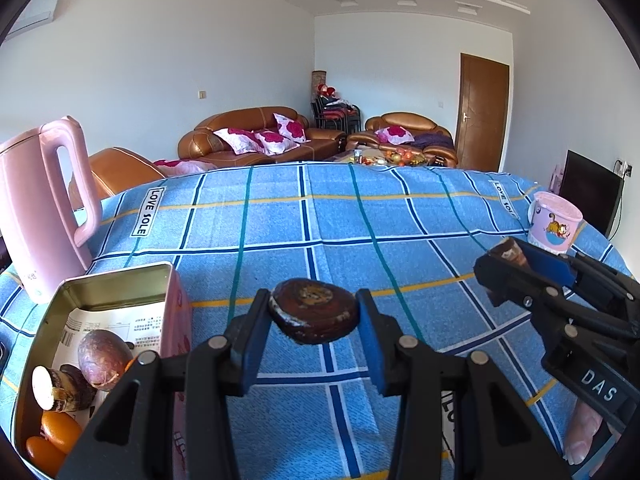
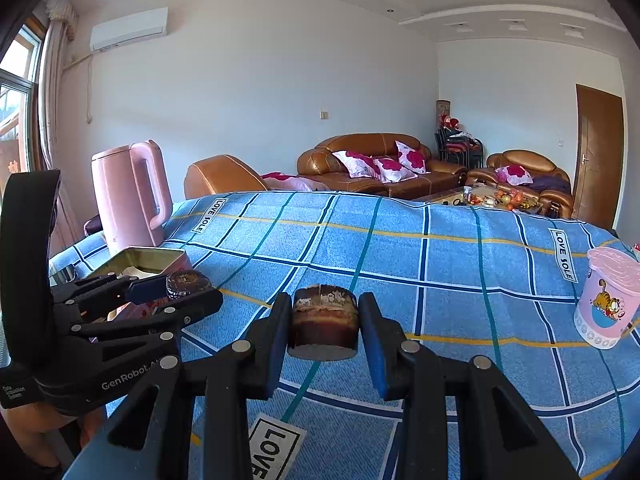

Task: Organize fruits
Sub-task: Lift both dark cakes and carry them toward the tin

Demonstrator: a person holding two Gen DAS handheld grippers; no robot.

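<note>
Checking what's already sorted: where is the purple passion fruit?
In the left wrist view, the purple passion fruit lies inside the open tin at lower left, beside the oranges.

A table is wearing a blue plaid cloth (image 1: 280, 224) crossed by dark blue, teal and yellow lines, with white "LOVE SOLE" labels printed on it. A pink electric kettle (image 1: 40, 204) is standing upright at the left edge, handle facing the middle. Just in front of it an open metal tin (image 1: 120, 280) is sitting on the cloth, holding fruit and a printed paper. Well apart, near the right edge, a pink lidded tub with a cartoon cat (image 2: 606, 300) is standing upright.
</note>
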